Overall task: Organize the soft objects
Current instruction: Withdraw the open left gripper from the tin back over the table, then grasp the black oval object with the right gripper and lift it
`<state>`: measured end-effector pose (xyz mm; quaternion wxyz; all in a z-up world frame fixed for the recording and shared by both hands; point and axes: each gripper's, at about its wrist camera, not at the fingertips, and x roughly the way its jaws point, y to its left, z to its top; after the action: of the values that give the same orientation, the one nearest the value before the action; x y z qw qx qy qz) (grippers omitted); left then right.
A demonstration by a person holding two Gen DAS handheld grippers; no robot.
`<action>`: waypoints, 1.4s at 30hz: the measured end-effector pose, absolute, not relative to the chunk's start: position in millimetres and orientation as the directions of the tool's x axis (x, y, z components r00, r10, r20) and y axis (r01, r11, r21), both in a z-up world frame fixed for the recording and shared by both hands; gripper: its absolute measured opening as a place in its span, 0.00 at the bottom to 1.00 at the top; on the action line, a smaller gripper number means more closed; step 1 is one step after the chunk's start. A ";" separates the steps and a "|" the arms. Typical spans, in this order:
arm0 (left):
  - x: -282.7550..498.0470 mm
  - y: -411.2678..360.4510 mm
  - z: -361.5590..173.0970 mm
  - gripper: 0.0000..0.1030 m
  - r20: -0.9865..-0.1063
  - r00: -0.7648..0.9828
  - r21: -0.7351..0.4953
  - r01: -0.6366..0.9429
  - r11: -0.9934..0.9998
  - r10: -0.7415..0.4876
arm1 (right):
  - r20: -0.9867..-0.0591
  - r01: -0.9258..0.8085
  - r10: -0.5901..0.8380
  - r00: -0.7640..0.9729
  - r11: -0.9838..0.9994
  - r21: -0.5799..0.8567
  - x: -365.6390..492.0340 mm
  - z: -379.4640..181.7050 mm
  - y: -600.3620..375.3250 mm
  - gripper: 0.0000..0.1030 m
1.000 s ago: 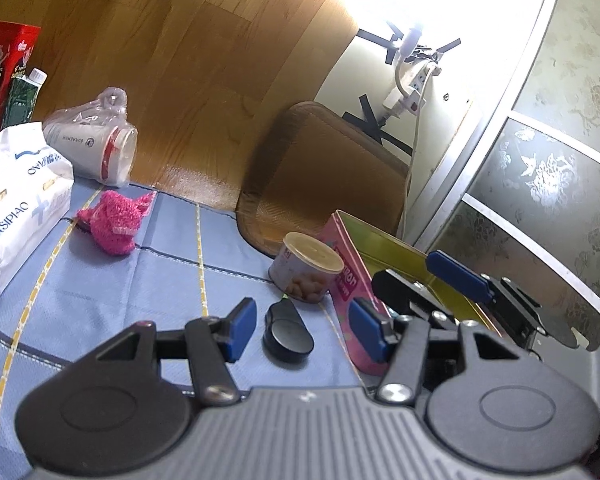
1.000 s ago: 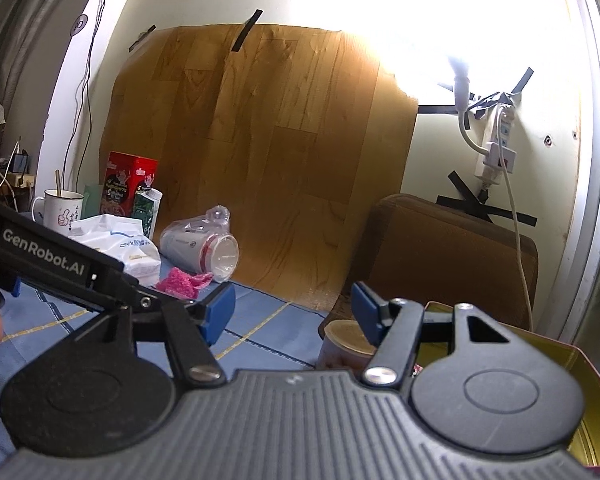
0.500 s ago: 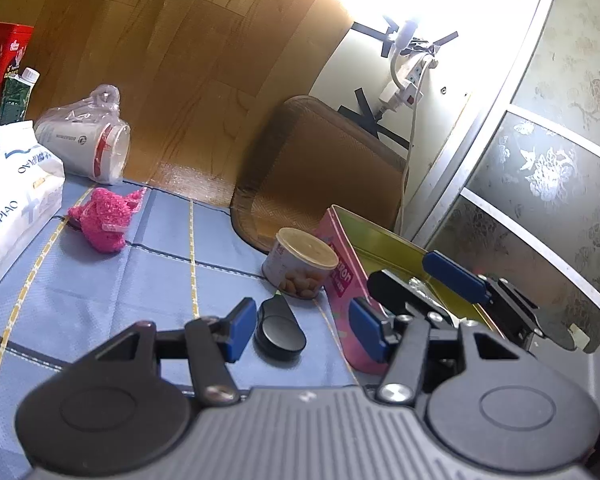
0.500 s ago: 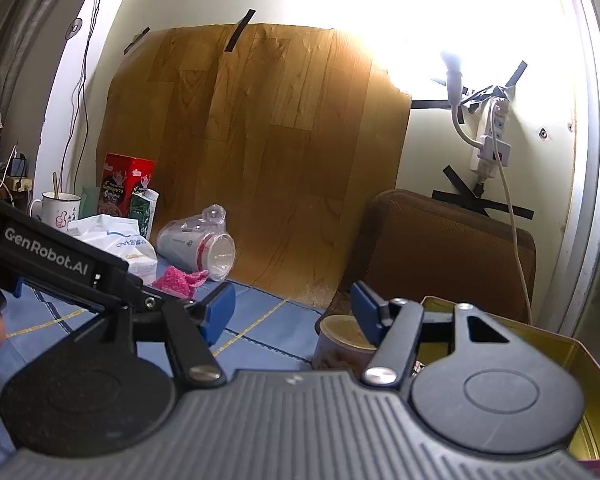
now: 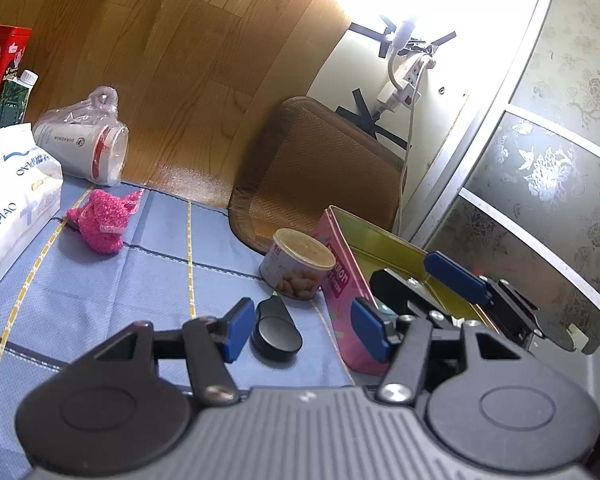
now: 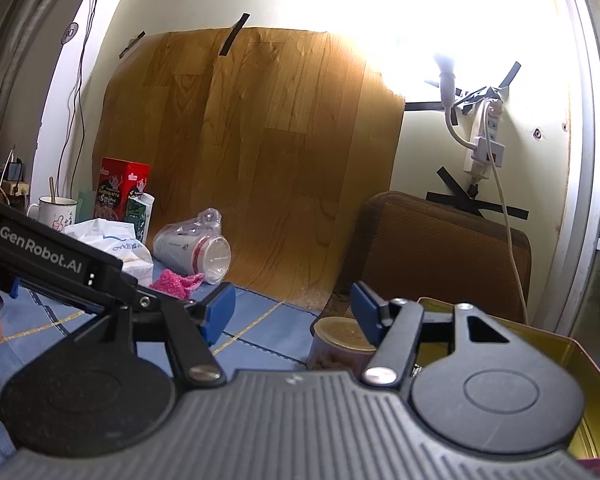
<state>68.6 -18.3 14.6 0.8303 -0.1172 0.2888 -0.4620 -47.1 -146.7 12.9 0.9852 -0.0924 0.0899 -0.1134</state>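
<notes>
Broadly, a blue tablecloth [image 5: 100, 300] covers the table, with a white tissue pack [image 5: 8, 200] at its left edge and an open pink tin box [image 5: 364, 276] with a gold inside at the right. A bagged stack of paper cups [image 5: 84, 148] lies on its side near the back, and a can of nuts [image 5: 298, 266] stands just beside the tin. Both claws are spread wide and hold nothing: the left gripper [image 5: 296, 330] hangs over a small black lidded case [image 5: 276, 332], the right gripper [image 6: 292, 312] above the tin. Smallest is the pink knitted piece [image 5: 100, 220], lying on the cloth between tissue pack and cups, well apart from both grippers. It looks light, floppy and unbreakable; pinching its bunched middle should hold best.
</notes>
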 end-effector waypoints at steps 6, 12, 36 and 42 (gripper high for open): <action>69.1 -18.0 14.2 0.53 -0.371 0.406 -0.462 0.700 0.545 -0.835 | -0.151 0.213 -0.245 0.958 0.956 -0.201 -47.5 13.1 -144.6 0.64; 69.4 -18.3 14.1 0.53 -0.371 0.403 -0.463 0.701 0.543 -0.837 | -0.149 0.223 -0.255 0.955 0.954 -0.198 -49.1 13.6 -144.1 0.64; 83.9 -27.6 1.5 0.54 -0.445 0.393 -0.452 0.677 0.580 -0.805 | -0.296 0.169 -0.205 0.933 0.975 -0.142 -21.6 -2.6 -161.9 0.64; 95.9 -26.7 -6.0 0.54 -0.486 0.409 -0.431 0.657 0.619 -0.772 | -0.406 0.117 -0.139 0.903 0.990 -0.081 5.7 -18.4 -170.7 0.64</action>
<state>95.9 -26.7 -6.0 0.8349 -0.0860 0.3352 -0.4279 5.7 -170.7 -18.4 0.9751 -0.0272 0.2102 -0.0657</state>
